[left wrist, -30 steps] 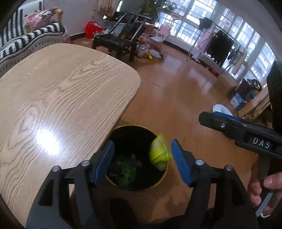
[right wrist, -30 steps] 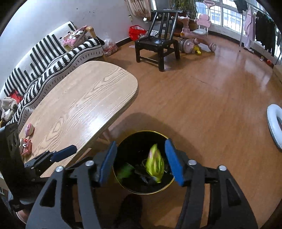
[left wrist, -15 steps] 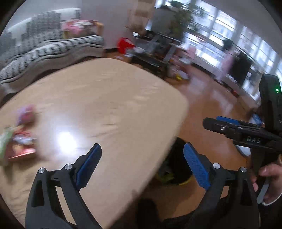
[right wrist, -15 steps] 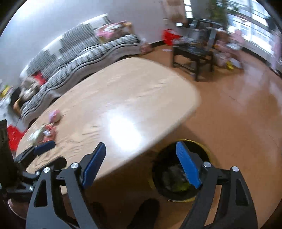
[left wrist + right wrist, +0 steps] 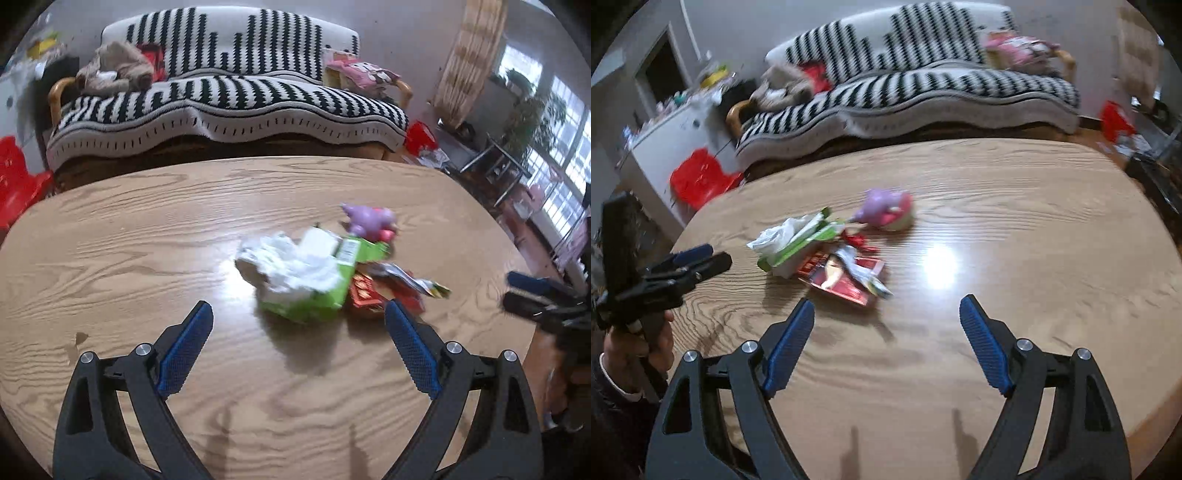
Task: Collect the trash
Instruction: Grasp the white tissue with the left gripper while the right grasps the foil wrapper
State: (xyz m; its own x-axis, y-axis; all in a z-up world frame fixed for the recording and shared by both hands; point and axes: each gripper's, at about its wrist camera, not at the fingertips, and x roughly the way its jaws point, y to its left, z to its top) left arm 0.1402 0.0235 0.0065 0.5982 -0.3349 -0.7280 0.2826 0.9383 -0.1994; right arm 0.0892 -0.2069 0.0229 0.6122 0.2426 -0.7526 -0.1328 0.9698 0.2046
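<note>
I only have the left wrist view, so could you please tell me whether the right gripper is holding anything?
Observer: No; the right gripper has its fingers closing over bare table, with nothing between them.
Operator: Thank you. How close is my gripper to the trash?
Observer: The left gripper is just short of the crumpled tissue, apart from it.
Operator: What holds my gripper?
Observer: A hand in a dark sleeve wraps its handle.
</note>
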